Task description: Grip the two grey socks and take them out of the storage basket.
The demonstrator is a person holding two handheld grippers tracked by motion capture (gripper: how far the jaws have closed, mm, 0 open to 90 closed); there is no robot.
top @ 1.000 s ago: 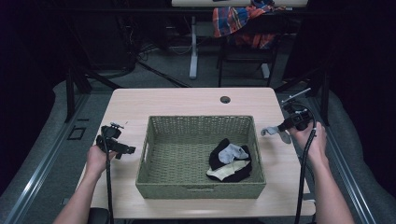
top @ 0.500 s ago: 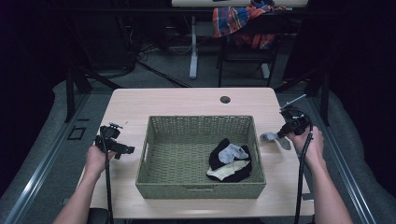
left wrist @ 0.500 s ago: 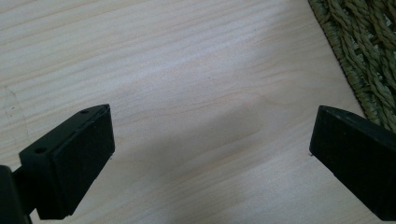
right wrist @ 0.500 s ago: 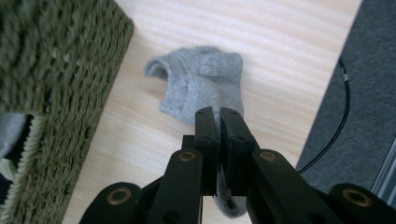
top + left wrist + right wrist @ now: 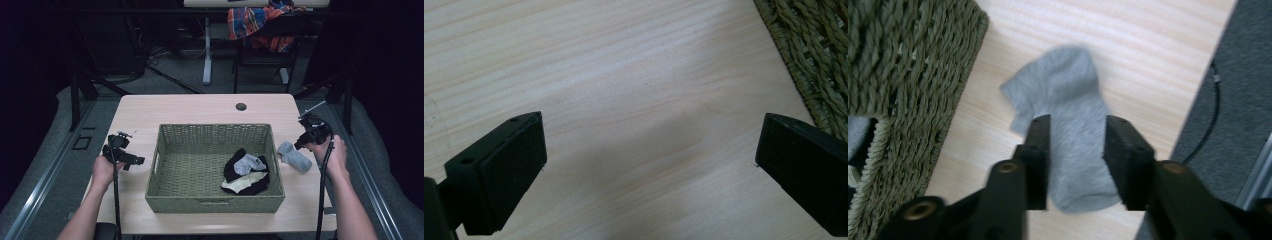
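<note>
Grey sock (image 5: 1075,145) flat on the wooden table (image 5: 200,107), just right of the woven basket (image 5: 215,202), partly between the half-parted jaws of the right gripper (image 5: 1077,155). Inside the basket, a heap of black, grey and cream socks (image 5: 246,172). Left gripper (image 5: 649,165) spread wide over bare tabletop beside the basket, holding nothing.
</note>
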